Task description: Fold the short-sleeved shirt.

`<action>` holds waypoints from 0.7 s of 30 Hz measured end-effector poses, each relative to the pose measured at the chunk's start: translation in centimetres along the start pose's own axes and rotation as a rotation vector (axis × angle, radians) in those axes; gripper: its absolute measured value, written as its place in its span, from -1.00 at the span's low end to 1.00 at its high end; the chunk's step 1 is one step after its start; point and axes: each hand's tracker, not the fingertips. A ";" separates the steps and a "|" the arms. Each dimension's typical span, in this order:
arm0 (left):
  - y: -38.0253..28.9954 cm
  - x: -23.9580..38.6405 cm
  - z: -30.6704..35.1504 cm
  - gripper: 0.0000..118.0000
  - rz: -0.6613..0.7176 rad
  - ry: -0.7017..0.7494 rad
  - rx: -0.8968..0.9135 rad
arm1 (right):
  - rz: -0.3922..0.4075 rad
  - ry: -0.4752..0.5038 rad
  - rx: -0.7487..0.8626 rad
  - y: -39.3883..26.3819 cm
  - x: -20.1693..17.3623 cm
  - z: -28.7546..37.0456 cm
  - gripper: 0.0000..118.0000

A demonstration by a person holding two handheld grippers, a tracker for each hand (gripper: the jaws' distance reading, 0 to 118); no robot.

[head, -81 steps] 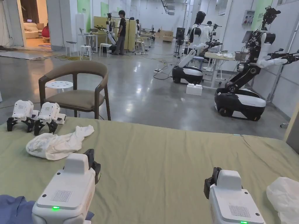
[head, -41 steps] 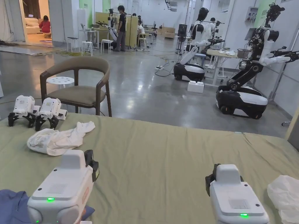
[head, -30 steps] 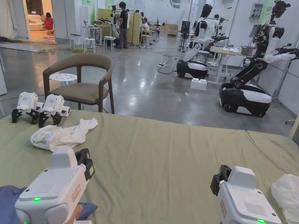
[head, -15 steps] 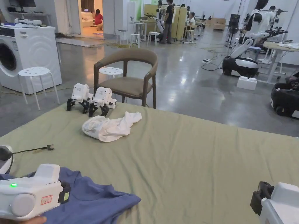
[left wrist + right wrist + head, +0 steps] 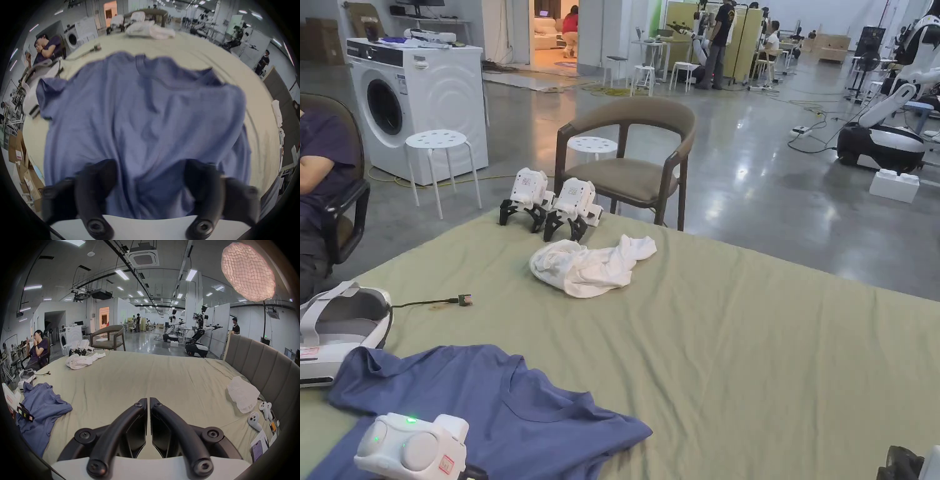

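Reaching for the blue short-sleeved shirt [image 5: 487, 406] was, as I judged it, the step in hand; no fold had been made.

Item, shirt: lay rumpled on the near left of the green bed sheet [image 5: 750, 350], collar toward the far side, one sleeve against a white headset [image 5: 337, 325] at the left edge.

Item, left gripper [image 5: 150, 175]: jaws stood wide apart over the near part of the shirt, cloth under and between them, nothing pinched. In the head view its white body [image 5: 412, 445] sat low over the same cloth.

Item, right gripper [image 5: 149, 402]: jaws drawn nearly together, a thin slit between, nothing held, over bare sheet well right of the shirt.

Method, my judgement: I needed to take a single layer at a hem or shoulder corner, not a bunched handful, bring the right gripper across to the matching corner, and spread the shirt flat before creasing.

Views compared: the left gripper view gave the wrinkles and the overturned right edge of the shirt, though blurred. The right gripper view alone took in a white garment [image 5: 243, 394], two controllers [image 5: 259, 415] and a phone [image 5: 258, 449] by the padded headboard [image 5: 259, 360]. The head view placed a crumpled white cloth [image 5: 587, 265] and two spare grippers [image 5: 550, 203] at the far edge.
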 end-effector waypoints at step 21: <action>-1.4 1.3 11.0 -1.00 0.016 -0.037 0.531 | -0.043 -0.017 0.025 -0.2 1.3 1.0 -0.97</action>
